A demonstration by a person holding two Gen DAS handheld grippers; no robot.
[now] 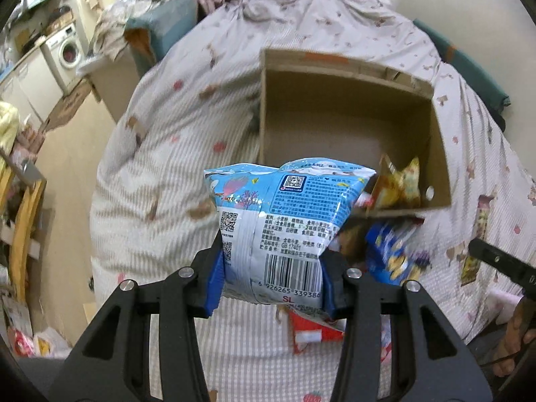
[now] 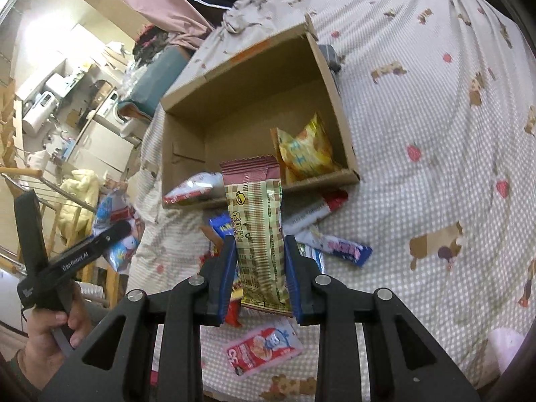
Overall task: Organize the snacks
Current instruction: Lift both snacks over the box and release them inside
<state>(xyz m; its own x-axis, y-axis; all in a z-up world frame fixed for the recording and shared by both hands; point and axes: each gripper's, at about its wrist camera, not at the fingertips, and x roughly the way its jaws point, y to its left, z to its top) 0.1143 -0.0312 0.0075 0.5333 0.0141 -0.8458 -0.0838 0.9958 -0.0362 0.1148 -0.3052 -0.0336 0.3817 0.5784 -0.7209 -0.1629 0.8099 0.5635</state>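
Soft indoor light, fisheye-bent edges, slight motion blur.

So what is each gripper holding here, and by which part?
Left gripper pinches the blue snack bag at its bottom end; right gripper pinches the checkered wafer pack at its lower half.

The right hand-held gripper (image 2: pixel 259 261) clamps a checkered snack bar (image 2: pixel 256 224) near the cardboard box (image 2: pixel 335 100).
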